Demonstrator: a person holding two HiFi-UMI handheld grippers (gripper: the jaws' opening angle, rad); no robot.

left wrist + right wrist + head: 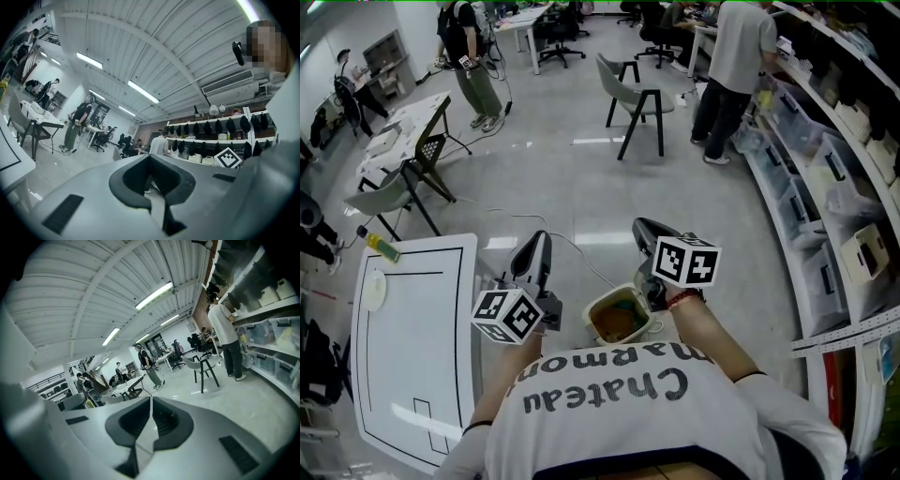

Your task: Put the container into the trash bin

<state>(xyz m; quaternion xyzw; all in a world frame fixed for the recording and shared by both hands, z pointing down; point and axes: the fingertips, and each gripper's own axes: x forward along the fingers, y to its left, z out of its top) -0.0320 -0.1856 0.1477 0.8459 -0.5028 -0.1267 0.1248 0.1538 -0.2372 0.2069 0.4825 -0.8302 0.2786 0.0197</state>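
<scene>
Handling comes down to one candidate: the likeliest container [619,319] is the pale-rimmed, open-topped vessel with a brown inside, sitting low between the two grippers and just ahead of the person's chest. Whether it is the container itself or the trash bin with something in it, I cannot tell. If it is the container, it looks thin-walled and light, probably plastic or card that would buckle under a hard squeeze, and perhaps greasy inside. A pinch over the rim, one jaw inside and one outside, seems the safest hold. Its mouth faces straight up. From above it reads as roundish, so no long axis shows apart from the upright one. The left gripper [542,236] and right gripper [639,225] each have their jaws pressed together on nothing, raised and aimed out across the room. A white counter [412,356] lies to the left, with a small round pale thing [373,289] on it.
</scene>
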